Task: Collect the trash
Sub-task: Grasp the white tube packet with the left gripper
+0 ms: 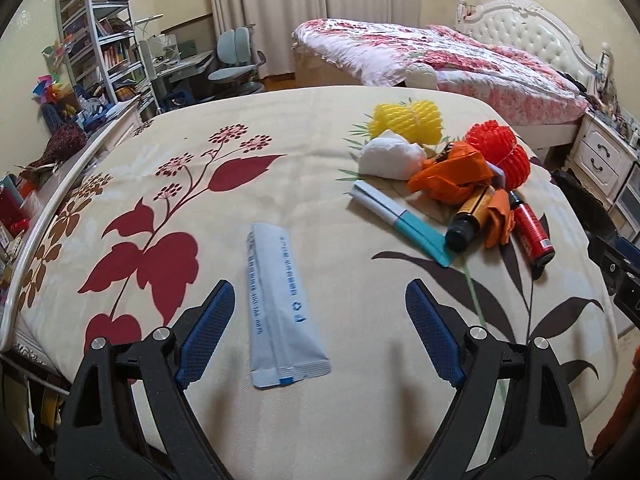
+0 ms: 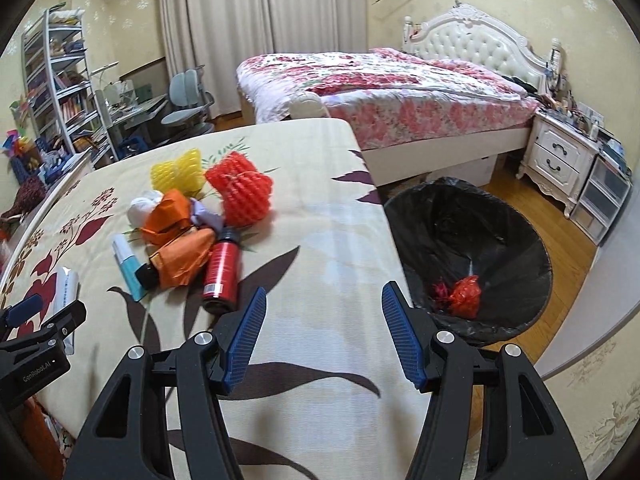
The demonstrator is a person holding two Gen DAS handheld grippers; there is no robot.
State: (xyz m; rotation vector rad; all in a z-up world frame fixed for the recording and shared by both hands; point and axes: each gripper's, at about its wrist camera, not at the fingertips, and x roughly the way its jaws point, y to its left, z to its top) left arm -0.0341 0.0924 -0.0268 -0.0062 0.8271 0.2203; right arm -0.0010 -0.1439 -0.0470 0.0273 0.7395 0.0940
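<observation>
Trash lies on a floral bedspread (image 1: 280,200). A flat grey pouch (image 1: 276,300) lies between the open fingers of my left gripper (image 1: 320,292). Further right is a pile: yellow foam net (image 1: 408,120), red foam net (image 1: 500,148), white wad (image 1: 388,158), orange wrapper (image 1: 452,178), white-teal tube (image 1: 396,216), dark bottle (image 1: 468,220), red can (image 1: 534,232). My right gripper (image 2: 324,296) is open and empty above the bedspread (image 2: 320,220), the red can (image 2: 222,268) to its left. A black-lined bin (image 2: 472,248) stands to its right with red trash (image 2: 464,296) inside.
A second bed (image 2: 380,88) with a pink quilt stands behind. A white nightstand (image 2: 560,160) is at the right. A bookshelf (image 1: 100,40), desk and chair (image 1: 236,60) stand at the far left. Wooden floor (image 2: 568,240) surrounds the bin.
</observation>
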